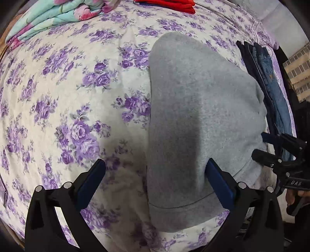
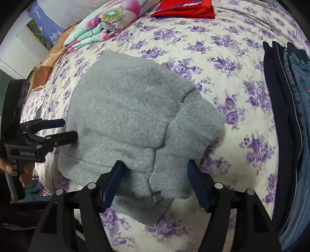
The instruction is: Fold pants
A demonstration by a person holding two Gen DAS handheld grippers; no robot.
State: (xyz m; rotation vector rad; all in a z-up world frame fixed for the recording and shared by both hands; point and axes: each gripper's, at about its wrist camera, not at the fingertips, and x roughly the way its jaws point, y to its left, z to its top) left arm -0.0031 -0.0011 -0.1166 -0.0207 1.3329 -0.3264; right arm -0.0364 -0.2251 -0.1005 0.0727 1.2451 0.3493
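- While the soft grey knitted pants [image 2: 124,114] lie folded into a compact bundle on the purple-flowered bedsheet [image 1: 64,87], the left gripper [image 1: 155,180] stands wide open over their near hem, holding nothing.
- Likewise the right gripper [image 2: 155,180] straddles the ribbed cuffs, partly open; its pads don't seem to press the cloth.
- Closing on only the top layer would, I judge, pull the bundle apart.
- Dark and blue denim trousers [image 2: 290,100] lie close beside and could get snagged.
- Well apart lie a floral quilt [image 2: 108,21] and red garment [image 2: 186,9].
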